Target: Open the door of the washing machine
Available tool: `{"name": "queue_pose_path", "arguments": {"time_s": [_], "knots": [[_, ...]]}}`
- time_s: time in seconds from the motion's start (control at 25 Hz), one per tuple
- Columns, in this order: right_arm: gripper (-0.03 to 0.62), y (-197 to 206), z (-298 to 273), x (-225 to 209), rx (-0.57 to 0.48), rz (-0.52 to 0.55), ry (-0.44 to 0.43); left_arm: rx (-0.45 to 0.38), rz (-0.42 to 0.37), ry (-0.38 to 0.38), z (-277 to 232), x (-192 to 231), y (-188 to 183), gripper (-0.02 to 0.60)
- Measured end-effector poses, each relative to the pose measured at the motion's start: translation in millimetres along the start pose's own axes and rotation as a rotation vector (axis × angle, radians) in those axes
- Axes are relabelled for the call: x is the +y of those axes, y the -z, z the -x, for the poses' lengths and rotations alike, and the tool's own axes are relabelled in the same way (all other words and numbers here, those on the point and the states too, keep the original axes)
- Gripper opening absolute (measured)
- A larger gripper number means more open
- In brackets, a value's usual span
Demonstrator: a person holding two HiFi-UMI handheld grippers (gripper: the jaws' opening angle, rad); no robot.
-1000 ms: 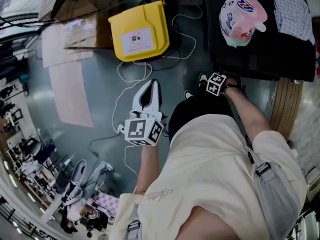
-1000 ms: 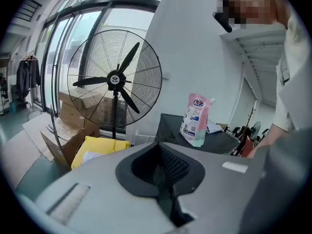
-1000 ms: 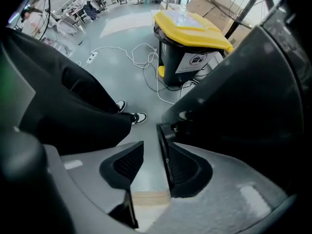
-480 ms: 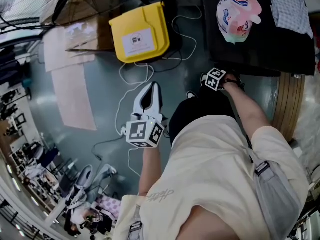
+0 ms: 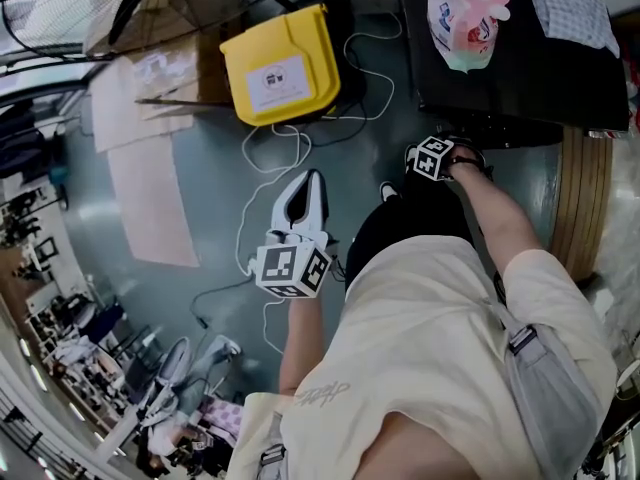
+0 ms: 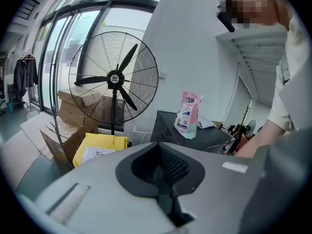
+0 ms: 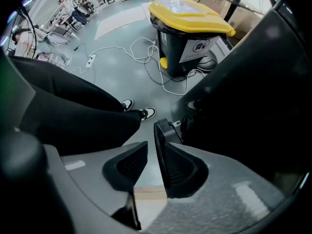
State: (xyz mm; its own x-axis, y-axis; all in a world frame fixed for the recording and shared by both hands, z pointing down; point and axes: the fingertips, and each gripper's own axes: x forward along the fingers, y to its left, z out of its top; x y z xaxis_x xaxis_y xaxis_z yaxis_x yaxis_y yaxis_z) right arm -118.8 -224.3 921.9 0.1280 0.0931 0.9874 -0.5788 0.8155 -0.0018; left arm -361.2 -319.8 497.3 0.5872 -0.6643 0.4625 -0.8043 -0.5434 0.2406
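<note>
1. The washing machine (image 5: pixel 520 83) is the dark cabinet at the upper right of the head view. A detergent bag (image 5: pixel 462 16) and a checked cloth (image 5: pixel 572 8) lie on its top.
2. The right hand-held gripper (image 7: pixel 152 155) points straight down beside the machine's dark front (image 7: pixel 253 91). In the head view only its marker cube (image 5: pixel 432 158) shows, just beside the near edge of the machine's top.
3. The right jaws stand apart and are closing. A thin dark plate (image 7: pixel 159 140) stands upright between them. It lies against the pad at the right of the right gripper view and is clear of the pad at the left. Whether this plate belongs to the door cannot be told.
4. The door itself cannot be made out on the dark front, so its state, open or closed, cannot be told.
5. The left hand-held gripper (image 5: pixel 310 180) is held over the floor (image 5: pixel 200 168), well apart from the machine. Its jaws are pressed together with nothing between them.
6. A yellow-lidded bin (image 5: pixel 278 66) stands on the floor left of the machine. White cables (image 5: pixel 262 153) lie on the floor near it.
7. In the left gripper view, a pedestal fan (image 6: pixel 113 77) stands behind the bin, with cardboard boxes (image 6: pixel 73 113) beside it.
</note>
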Motion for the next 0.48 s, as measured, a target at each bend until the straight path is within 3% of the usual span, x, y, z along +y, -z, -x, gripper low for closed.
{"name": "queue_pose_path", "arguments": {"time_s": [0.28, 0.48], "knots": [[0.11, 20, 0, 37, -0.02, -0.047, 0.02, 0.015, -0.019, 0.051, 15, -4, 8, 0.018], [0.112, 33, 11, 47, -0.118, -0.276, 0.034, 0.034, -0.043, 0.132, 16, -15, 14, 0.018]]}}
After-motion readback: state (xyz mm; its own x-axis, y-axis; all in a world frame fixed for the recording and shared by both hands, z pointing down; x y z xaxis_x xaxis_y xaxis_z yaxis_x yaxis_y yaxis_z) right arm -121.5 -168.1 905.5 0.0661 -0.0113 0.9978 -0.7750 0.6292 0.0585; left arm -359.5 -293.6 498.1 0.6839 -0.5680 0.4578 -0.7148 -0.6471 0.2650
